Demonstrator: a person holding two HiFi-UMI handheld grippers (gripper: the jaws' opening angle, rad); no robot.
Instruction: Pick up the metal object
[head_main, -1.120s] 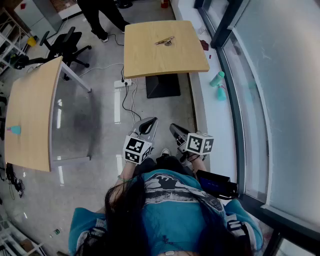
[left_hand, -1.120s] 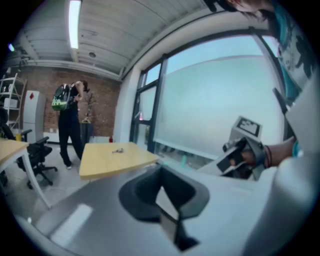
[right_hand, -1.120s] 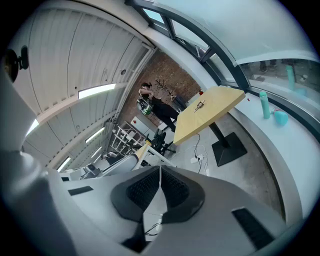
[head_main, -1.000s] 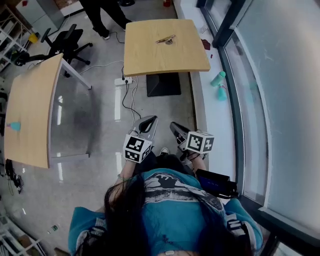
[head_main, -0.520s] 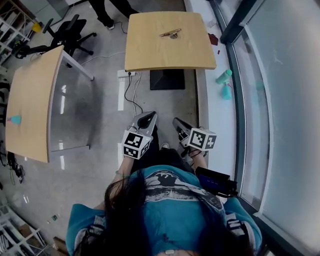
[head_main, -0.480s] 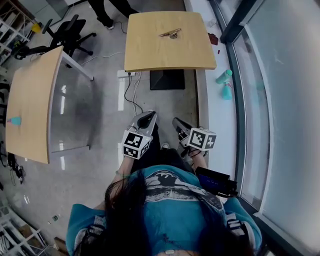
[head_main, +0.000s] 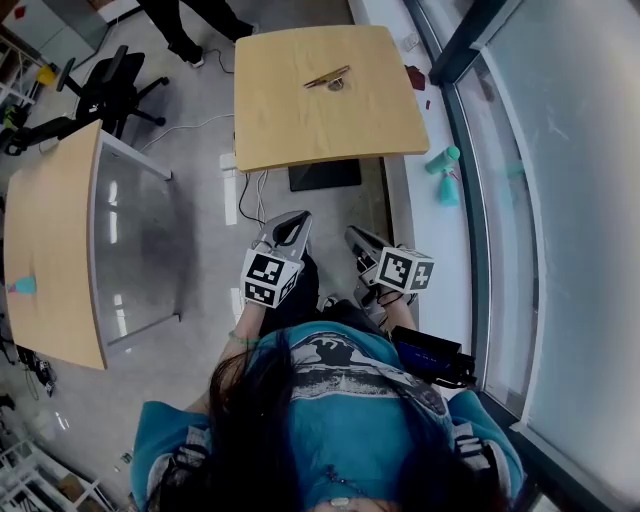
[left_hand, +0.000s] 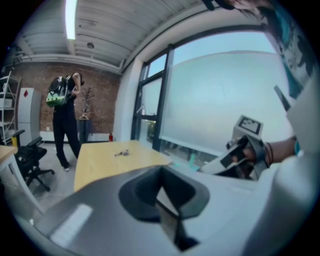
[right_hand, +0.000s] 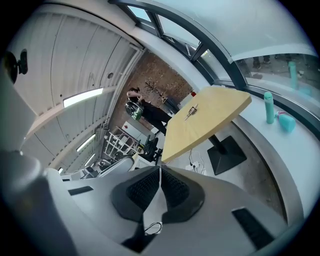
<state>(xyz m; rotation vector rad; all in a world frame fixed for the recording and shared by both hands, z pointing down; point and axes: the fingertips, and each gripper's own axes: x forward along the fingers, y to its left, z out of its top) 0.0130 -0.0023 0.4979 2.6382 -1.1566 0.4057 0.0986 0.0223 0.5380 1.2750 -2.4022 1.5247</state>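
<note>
The metal object (head_main: 327, 78), a slim brass-coloured piece with a small round part beside it, lies on the far half of a square wooden table (head_main: 300, 130). It also shows small on that table in the left gripper view (left_hand: 121, 153) and the right gripper view (right_hand: 192, 111). Both grippers are held low in front of the person's body, well short of the table's near edge. My left gripper (head_main: 287, 228) has its pads together with nothing between them. My right gripper (head_main: 357, 240) is shut and empty too.
A long wooden table (head_main: 50, 250) stands at the left with an office chair (head_main: 100, 90) behind it. A person (head_main: 190, 20) stands beyond the square table. Cables and a power strip (head_main: 245, 180) lie on the floor. Two teal bottles (head_main: 443, 175) sit on the window sill at right.
Both grippers have moved forward toward the square table, which now lies nearer. Their jaws have stayed shut and empty.
</note>
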